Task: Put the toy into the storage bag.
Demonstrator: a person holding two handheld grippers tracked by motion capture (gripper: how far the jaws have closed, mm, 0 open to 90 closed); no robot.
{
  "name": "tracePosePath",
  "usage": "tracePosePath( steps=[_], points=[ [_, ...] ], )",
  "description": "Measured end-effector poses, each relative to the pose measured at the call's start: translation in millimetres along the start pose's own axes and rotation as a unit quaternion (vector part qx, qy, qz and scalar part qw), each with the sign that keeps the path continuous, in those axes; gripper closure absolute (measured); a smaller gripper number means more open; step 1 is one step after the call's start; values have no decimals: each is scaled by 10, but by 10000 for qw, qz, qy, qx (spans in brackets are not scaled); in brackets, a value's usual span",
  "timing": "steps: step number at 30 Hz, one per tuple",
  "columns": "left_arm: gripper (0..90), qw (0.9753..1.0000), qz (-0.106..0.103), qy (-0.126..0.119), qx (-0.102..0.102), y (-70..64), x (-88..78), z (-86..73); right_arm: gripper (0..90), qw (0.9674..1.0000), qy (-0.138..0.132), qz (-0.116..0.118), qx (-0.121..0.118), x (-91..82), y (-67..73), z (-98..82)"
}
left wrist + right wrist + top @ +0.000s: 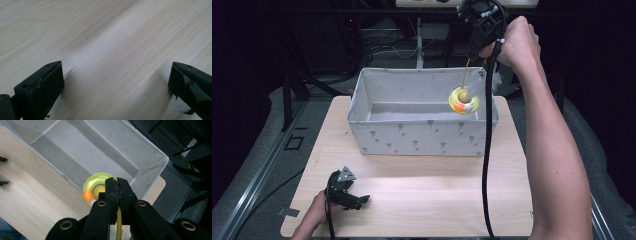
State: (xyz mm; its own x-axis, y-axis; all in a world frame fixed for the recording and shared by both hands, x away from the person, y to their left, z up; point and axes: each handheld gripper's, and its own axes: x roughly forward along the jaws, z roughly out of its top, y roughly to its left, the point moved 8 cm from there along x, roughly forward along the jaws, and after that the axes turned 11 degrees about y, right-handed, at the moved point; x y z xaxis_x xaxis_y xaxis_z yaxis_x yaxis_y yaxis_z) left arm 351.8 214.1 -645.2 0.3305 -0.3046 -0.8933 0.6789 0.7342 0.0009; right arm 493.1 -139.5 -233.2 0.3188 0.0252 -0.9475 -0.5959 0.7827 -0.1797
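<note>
Right gripper held high above the far right corner of the fabric bin, jaws pinched closed on a thin yellow stick or cord; toy dangling from its lower end, over the bin's right end, roughly level with the rim. Looks like a carry-and-drop: gripped by the stem so the toy hangs clear and can go straight down into the bin without the jaws touching the walls. Seen from the right gripper view, jaws pressed together with the yellow stem running between them, toy directly below the tips, bin interior bare grey beneath. Toy itself: translucent yellow-green ring with a yellowish ball or knob at centre, orange and white patch on one side of the ring; rigid stick vs. string not resolvable from here. Bin: pale grey fabric, small dark motif on the front wall, sitting at the far side of the light wood table. Left gripper parked low on the near left of the table, hand on it, jaws spread wide apart with nothing between, just wood grain between them in the left gripper view. Probably idle, kept out of the way. Not yet released; toy hanging free of the bin floor.
</note>
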Motion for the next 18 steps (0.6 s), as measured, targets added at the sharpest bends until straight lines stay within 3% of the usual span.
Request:
tracePosePath(
  steps=[10,18],
  points=[
    [2,10000,28,-7,0,2,2,1,884,10000,51,-26,79,82,-85,12],
    [2,10000,-1,2,1,0,0,0,884,9998,121,8,129,276,-127,34]
  ],
)
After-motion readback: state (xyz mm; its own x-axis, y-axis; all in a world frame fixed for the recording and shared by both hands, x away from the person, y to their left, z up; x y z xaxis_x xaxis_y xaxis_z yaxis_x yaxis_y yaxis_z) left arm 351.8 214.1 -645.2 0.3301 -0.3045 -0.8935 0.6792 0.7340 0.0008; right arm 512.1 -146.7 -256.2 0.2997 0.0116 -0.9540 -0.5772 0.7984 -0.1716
